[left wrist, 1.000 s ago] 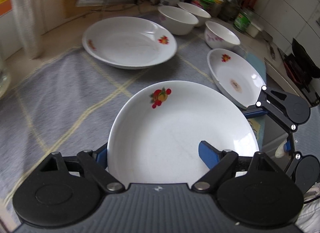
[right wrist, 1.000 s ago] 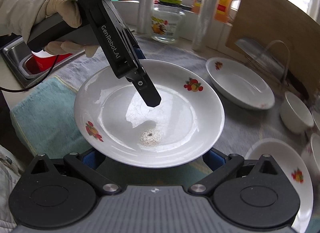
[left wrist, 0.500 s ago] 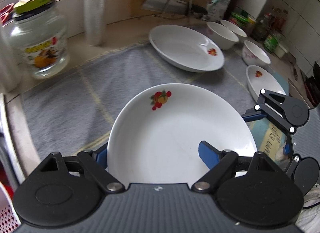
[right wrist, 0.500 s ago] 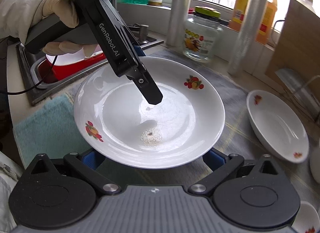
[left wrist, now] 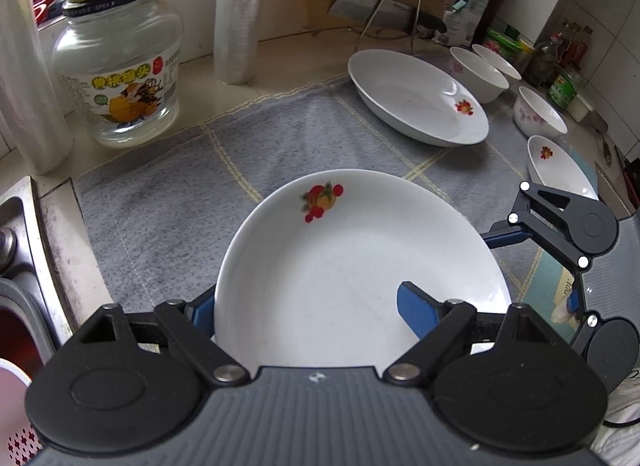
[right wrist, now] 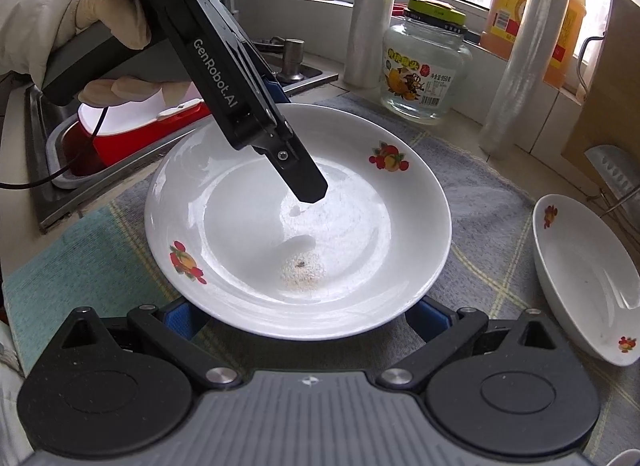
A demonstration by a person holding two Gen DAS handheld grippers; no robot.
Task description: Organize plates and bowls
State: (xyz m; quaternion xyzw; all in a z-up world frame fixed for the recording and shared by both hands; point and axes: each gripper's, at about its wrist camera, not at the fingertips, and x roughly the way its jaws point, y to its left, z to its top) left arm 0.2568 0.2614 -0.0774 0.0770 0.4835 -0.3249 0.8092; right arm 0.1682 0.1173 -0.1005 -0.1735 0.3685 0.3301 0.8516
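The left gripper point(left wrist: 308, 306) is clamped on the rim of a white plate point(left wrist: 360, 266) with fruit prints: one blue finger point(left wrist: 416, 312) lies inside the dish, the other goes under the rim. The plate is held above the grey mat point(left wrist: 160, 201), close to the sink point(right wrist: 48, 153) side.

The right gripper point(right wrist: 298, 316) has its jaws apart, one at each side of the plate's near edge and below it — it grips nothing, as far as I can see.

The coming move depends on one relation: the second large plate point(left wrist: 416, 97) lies ahead and to the right of the left gripper, well apart, on the far part of the mat. If the plates should be stacked, the held one must travel that way, and the left gripper is the one carrying it.

In the held plate I see only a small brownish stain point(right wrist: 300, 270) near the centre. The other plate, a smaller plate point(left wrist: 560, 165) and three bowls point(left wrist: 480, 73) beyond look empty.
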